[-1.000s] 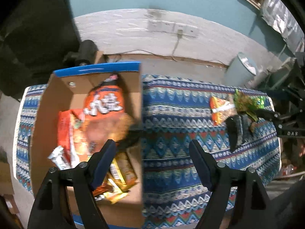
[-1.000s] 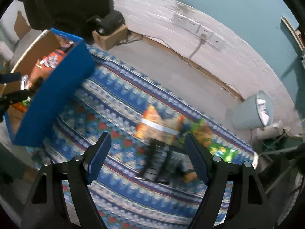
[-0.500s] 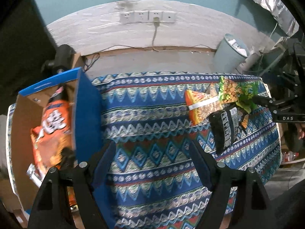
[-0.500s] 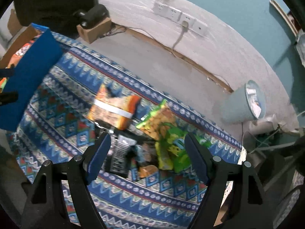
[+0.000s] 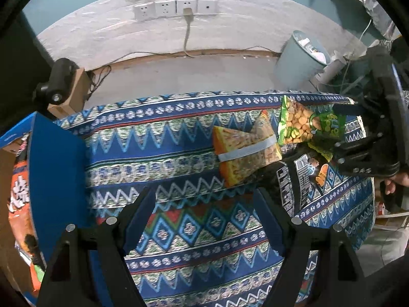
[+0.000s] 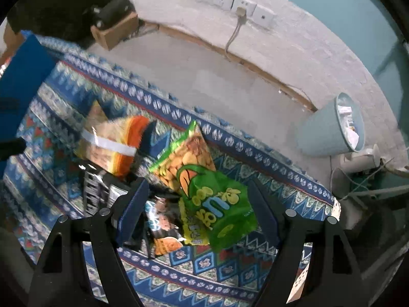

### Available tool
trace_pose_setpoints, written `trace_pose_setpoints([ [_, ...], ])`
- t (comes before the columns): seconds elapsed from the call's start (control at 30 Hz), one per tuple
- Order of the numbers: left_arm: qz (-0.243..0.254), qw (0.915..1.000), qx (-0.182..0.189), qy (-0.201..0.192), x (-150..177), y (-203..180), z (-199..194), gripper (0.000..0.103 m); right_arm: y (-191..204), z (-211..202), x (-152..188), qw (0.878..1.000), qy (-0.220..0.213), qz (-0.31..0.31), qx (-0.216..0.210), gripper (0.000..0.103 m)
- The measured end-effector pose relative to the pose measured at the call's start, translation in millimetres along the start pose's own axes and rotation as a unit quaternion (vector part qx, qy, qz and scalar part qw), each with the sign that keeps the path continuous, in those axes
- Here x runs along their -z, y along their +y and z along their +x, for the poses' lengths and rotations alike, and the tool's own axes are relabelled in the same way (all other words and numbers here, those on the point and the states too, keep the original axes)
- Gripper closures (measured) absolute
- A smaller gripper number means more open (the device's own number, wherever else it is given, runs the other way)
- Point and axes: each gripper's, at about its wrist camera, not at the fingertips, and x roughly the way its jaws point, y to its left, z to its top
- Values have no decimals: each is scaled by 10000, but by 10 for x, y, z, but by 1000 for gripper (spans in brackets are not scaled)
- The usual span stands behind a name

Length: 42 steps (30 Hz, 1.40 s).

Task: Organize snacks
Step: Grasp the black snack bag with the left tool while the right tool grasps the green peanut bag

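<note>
Two open grippers, right gripper (image 6: 196,207) above green snack bag (image 6: 217,209) (untouched)

four wall sockets (image 5: 175,8), one bin (image 5: 299,61)

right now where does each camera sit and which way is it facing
Left wrist: on the left gripper, aimed steeply down at the patterned tablecloth beside the blue box; its open fingers and the right gripper show.
Right wrist: on the right gripper, aimed steeply down over the green snack bag; only its open fingers show.
Shared: orange snack bag, green bag, black packet, wall sockets, bin.
</note>
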Motion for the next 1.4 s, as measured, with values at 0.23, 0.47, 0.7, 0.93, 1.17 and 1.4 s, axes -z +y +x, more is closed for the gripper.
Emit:
trace_pose_setpoints([
  [0.23, 96, 9998, 39, 145, -19, -142, 144, 23, -66, 212, 117, 9991, 402, 129, -61, 33],
  [0.47, 133, 9996, 44, 245, 50, -206, 175, 23, -1, 328, 361, 9948, 833, 489, -327, 60],
  [0.7, -35, 9983, 222, 547, 247, -228, 244, 23, 287, 253, 595, 9887, 931, 911, -738, 61],
  [0.93, -59, 9972, 212, 721, 410, -306, 318, 23, 665, 100, 758, 9871, 880, 978, -908, 62],
  [1.17, -398, 9953, 507, 724, 451, -331, 426, 15, 787, -112, 930, 9896, 615, 1100, -687, 65],
  [1.4, -413, 9941, 605, 800, 485, -518, 590, 15, 347, -28, 1065, 9863, 569, 1429, -602, 65],
])
